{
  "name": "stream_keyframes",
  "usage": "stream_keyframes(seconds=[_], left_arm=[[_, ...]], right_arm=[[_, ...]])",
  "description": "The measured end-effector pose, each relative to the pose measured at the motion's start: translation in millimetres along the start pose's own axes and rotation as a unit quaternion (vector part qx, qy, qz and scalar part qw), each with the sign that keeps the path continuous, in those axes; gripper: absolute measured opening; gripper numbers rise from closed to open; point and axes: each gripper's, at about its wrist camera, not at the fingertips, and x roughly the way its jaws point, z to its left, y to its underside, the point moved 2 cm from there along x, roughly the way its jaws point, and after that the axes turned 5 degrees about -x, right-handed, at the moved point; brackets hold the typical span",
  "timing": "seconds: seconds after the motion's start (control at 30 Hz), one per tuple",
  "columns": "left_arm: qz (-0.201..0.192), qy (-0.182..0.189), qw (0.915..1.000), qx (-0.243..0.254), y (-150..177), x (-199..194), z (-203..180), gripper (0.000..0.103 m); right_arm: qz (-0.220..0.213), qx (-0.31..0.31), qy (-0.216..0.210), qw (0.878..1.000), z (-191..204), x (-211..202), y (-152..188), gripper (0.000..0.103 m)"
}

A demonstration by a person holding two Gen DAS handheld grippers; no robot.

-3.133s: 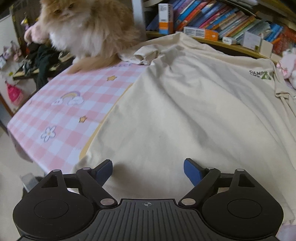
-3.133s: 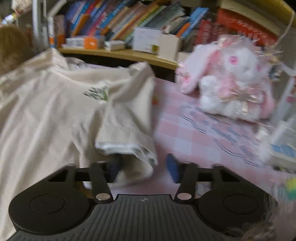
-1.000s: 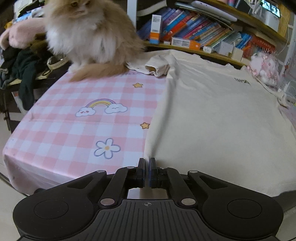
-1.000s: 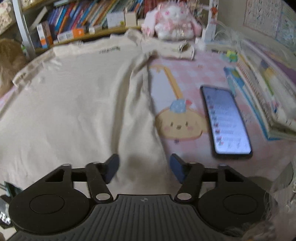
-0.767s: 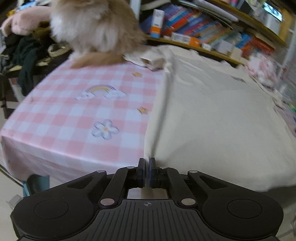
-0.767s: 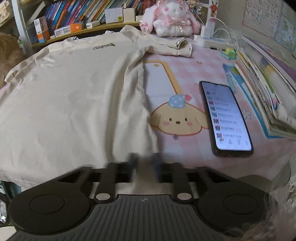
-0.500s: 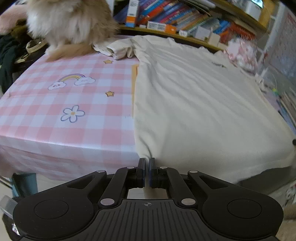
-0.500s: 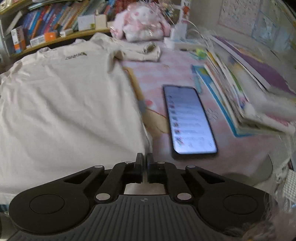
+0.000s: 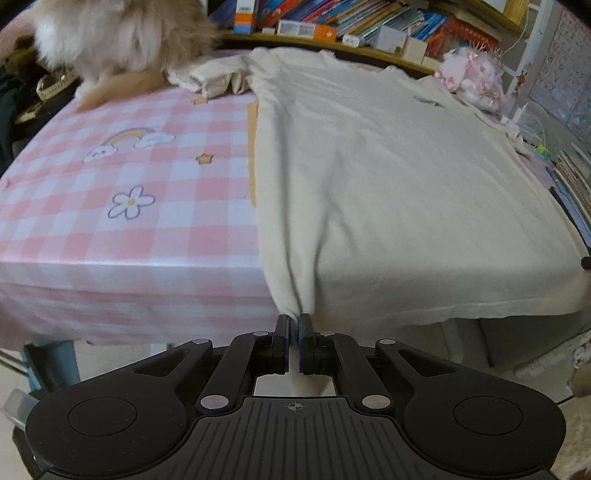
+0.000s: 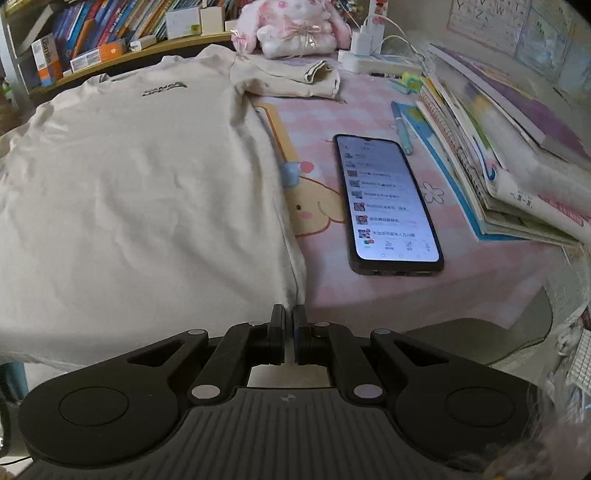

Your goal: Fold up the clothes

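A cream T-shirt (image 9: 388, 184) lies flat, chest up, on the pink checked table (image 9: 110, 221), its hem hanging over the near edge. My left gripper (image 9: 294, 321) pinches the hem's left corner, which bunches into the fingertips; its jaws are opening slightly with the cloth still between them. In the right wrist view the same T-shirt (image 10: 129, 184) spreads to the left. My right gripper (image 10: 289, 314) is shut on the hem's right corner at the table edge. Both sleeves lie folded at the far end.
A fluffy cat (image 9: 122, 37) sits at the far left corner by the sleeve. A lit phone (image 10: 384, 199) lies right of the shirt, beside a pen and stacked books (image 10: 498, 147). A pink plush rabbit (image 10: 291, 26) and a bookshelf (image 9: 369, 22) stand behind.
My right gripper went from open to shut on the hem's right corner. Both grippers drew back past the table's near edge, pulling the hem over it.
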Motion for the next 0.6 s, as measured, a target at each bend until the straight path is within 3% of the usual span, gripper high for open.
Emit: stream_keyframes(seconds=[0.07,0.17,0.23,0.27,0.4,0.6], left_arm=[[-0.001,-0.003,1.0,-0.003,-5,-6,8,0.011],[-0.02,-0.008,0.9998,-0.006,-14,-19,17,0.026],[-0.058,-0.013,0.9982,-0.008,-25,-31,19,0.04],[-0.076,-0.014,0.997,-0.01,-31,-34,17,0.046],[-0.113,0.01,0.9934,-0.017,-56,-24,-4,0.05],[-0.106,0.034,0.9938,0.006,-70,14,-59,0.05]], right_arm=[[0.003,-0.01,-0.004,1.0,4,0,-2,0.004],[-0.003,-0.006,-0.022,1.0,4,-8,-5,0.011],[-0.02,-0.003,-0.024,1.0,4,-17,-8,0.037],[-0.029,-0.003,-0.025,0.999,4,-21,-10,0.042],[-0.068,-0.015,-0.037,0.997,9,-31,-34,0.046],[-0.103,-0.058,-0.059,0.991,13,-19,-84,0.046]])
